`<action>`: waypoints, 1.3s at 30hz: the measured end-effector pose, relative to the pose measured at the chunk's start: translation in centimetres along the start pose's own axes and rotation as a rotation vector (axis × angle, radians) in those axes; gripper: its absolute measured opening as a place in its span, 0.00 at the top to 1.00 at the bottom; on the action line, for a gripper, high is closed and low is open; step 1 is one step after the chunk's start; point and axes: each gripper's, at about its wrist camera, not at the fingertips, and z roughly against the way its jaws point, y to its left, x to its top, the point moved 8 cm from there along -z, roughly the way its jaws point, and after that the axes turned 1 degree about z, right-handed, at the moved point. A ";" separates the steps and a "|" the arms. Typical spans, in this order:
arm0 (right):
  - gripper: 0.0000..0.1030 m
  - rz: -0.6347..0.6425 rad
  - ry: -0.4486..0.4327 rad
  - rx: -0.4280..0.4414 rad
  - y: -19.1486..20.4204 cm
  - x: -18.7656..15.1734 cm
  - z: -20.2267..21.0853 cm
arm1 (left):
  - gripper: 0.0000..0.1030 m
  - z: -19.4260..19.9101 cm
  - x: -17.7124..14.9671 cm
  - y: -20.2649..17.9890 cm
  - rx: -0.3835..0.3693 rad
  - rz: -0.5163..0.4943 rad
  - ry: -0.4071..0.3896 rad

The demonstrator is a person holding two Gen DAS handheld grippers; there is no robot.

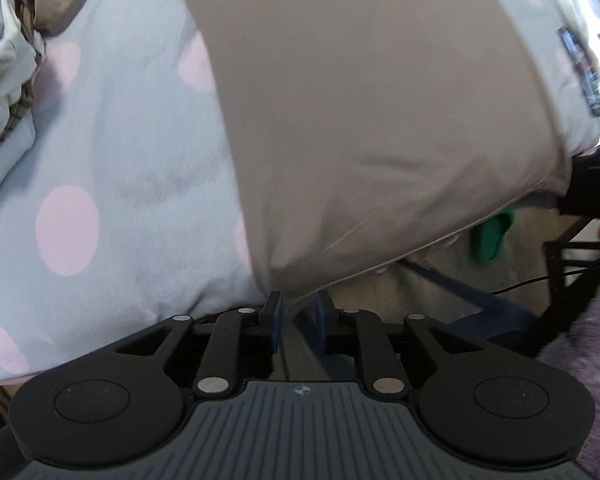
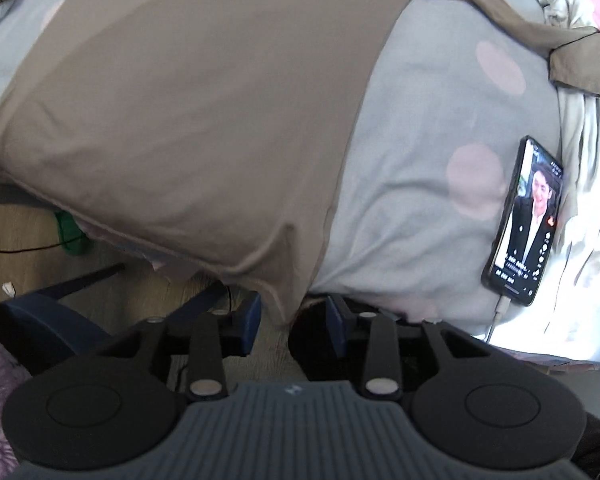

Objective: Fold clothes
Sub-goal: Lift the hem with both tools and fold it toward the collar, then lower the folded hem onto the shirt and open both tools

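Note:
A taupe garment (image 1: pixel 360 120) lies spread flat on a grey-blue bed sheet with pink dots (image 1: pixel 112 168), and its lower hem hangs over the bed's edge. In the left wrist view, one hem corner (image 1: pixel 296 296) dips between the fingers of my left gripper (image 1: pixel 297 312). Those jaws stand a narrow gap apart and do not pinch the cloth. In the right wrist view the other hem corner (image 2: pixel 286 304) hangs between the wide-apart fingers of my right gripper (image 2: pixel 294 316), which is open. A sleeve (image 2: pixel 576 60) trails off to the far right.
A phone (image 2: pixel 526 220) with its screen lit and a cable plugged in lies on the sheet (image 2: pixel 420 200) right of the garment. Rumpled pale clothes (image 2: pixel 588 200) are piled beyond it and at the bed's left (image 1: pixel 4 80). Below the edge are wooden floor, a green object (image 1: pixel 492 236) and blue chair legs (image 2: pixel 80 280).

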 end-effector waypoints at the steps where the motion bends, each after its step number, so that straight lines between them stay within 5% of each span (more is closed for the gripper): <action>1: 0.58 -0.021 -0.007 0.013 -0.4 0.4 0.2 | 0.85 0.6 0.4 0.0 0.001 -0.001 -0.027; 7: 0.47 -0.227 -0.135 0.079 -6.0 4.4 3.4 | 0.84 3.9 5.1 1.2 0.081 -0.003 -0.221; 13: 0.41 -0.507 -0.363 -0.013 -16.1 8.3 8.8 | 0.84 6.1 11.2 1.0 0.083 0.024 -0.390; 16: 0.20 -0.622 -0.512 -0.026 -20.0 9.4 11.2 | 0.78 7.3 14.2 0.9 0.083 0.038 -0.475; 19: 0.18 -0.634 -0.598 -0.076 -22.1 10.4 12.0 | 0.77 7.8 16.8 0.9 0.063 0.070 -0.541; 27: 0.14 -0.664 -0.597 -0.113 -25.0 13.6 9.8 | 0.77 6.2 20.6 2.6 0.075 0.171 -0.596; 39: 0.15 -0.682 -0.560 -0.201 -30.8 17.2 6.2 | 0.76 3.6 23.6 6.4 0.142 0.270 -0.569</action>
